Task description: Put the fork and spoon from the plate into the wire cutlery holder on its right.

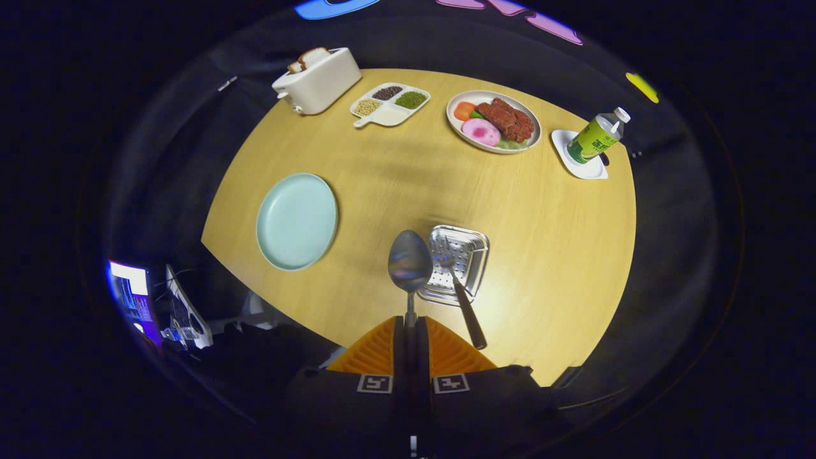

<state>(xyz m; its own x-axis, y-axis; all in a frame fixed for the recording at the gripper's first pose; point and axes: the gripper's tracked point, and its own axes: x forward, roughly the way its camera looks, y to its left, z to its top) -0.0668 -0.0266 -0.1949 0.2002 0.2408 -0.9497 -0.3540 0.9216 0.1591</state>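
No writing can be read: bottle (596, 138) has a green label, print too small to make out. Two square black-and-white markers sit on the tongs' body, no text on them.

Tongs (411, 335) narrow, fingers nearly together, both pressing on the spoon (409, 262) handle. Spoon sticks straight ahead from between the fingertips, bowl up and beyond them, held above the table (548, 242).

Holder (460, 255), a shiny perforated square metal basket, sits on the table just ahead and slightly right of the tongs, its left edge right beside the spoon bowl; touching or not, cannot tell. Fork (460, 293) already in the holder: tines inside, dark handle leaning out over the near rim toward the tongs' right finger.

Plate (296, 221), pale blue-green, lies left of the holder and ahead-left of the tongs, well apart from the spoon.

Far side of table, well beyond the fingers: white toaster (319, 81) with bread slices, a divided tray (389, 105) with beans or grains in three sections, a food plate (494, 121) with meat, tomato and a pink slice, and the bottle tilted on a white coaster (581, 167).

A lit screen (131, 296) shows off the table's near left edge.
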